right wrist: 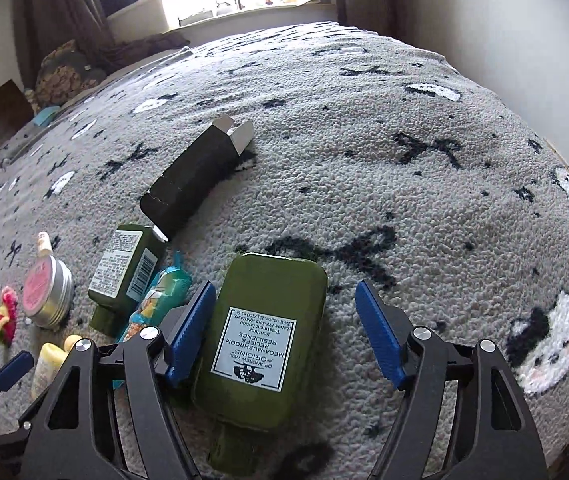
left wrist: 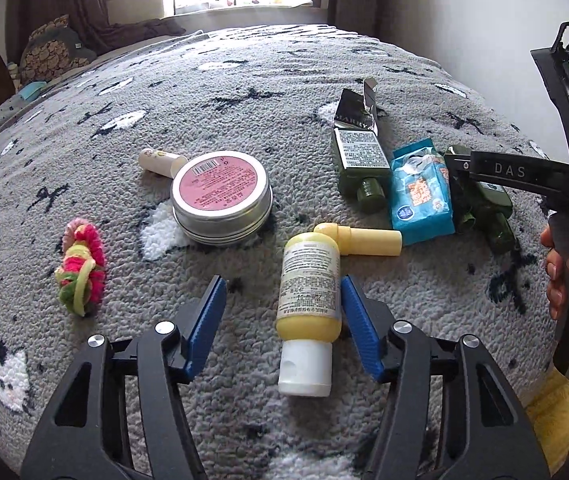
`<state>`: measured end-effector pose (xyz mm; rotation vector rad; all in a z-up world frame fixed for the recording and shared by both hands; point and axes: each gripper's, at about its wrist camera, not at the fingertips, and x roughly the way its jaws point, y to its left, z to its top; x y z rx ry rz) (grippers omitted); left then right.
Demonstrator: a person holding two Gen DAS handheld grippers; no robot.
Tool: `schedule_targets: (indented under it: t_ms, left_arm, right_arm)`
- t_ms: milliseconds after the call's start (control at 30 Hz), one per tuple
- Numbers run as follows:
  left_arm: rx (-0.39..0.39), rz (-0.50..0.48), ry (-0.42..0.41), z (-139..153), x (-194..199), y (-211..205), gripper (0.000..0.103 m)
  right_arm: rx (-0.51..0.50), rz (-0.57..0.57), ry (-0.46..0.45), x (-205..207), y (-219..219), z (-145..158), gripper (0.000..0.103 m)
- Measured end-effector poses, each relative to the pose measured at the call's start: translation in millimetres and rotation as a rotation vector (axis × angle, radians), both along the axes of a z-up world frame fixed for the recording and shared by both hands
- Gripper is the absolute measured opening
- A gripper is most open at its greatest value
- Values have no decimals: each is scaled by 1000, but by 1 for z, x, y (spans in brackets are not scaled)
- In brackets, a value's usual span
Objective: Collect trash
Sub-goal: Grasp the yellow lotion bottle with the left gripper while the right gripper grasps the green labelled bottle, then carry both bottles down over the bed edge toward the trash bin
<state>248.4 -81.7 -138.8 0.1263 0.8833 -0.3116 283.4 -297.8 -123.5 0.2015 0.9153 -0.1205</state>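
Right claw [right wrist: 282, 332] astride green bottle [right wrist: 260, 356], cap cut off

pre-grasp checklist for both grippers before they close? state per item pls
1. Yellow bottle between the left gripper fingers: ok, but off-centre, hard against the right-hand pad.
2. Left pads pressing both sides: not ok, gap at the left-hand pad.
3. Green bottle between the right gripper fingers: ok.
4. Right pads pressing both sides: not ok, clear gap at the right-hand pad.
5. Neighbours clear of the left grasp: ok, the round tin and hair ties lie apart.
6. Blue wipes pack clear of the right grasp: cannot tell, it sits right behind the left-hand finger.
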Motion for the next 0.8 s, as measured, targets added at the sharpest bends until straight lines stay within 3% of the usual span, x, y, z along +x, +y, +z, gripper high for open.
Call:
schedule_targets:
  t_ms: [233,300,567,800]
  left_arm:
    - [11,-29,29,-15,13,-9,41]
    - [18,-36,25,-14,12,-10,32]
    - [24,-29,7,-2,-8,-7,30]
    - [1,-8,-63,30,-42,6,30]
  right_arm:
    - [-16,6,49,18,-3,-15,60]
    - [-19,19,42,15,-3,-13,58]
    - [-46,41,-12,-15,-6,9,55]
    - [-62,76,-111,-62,0,48,55]
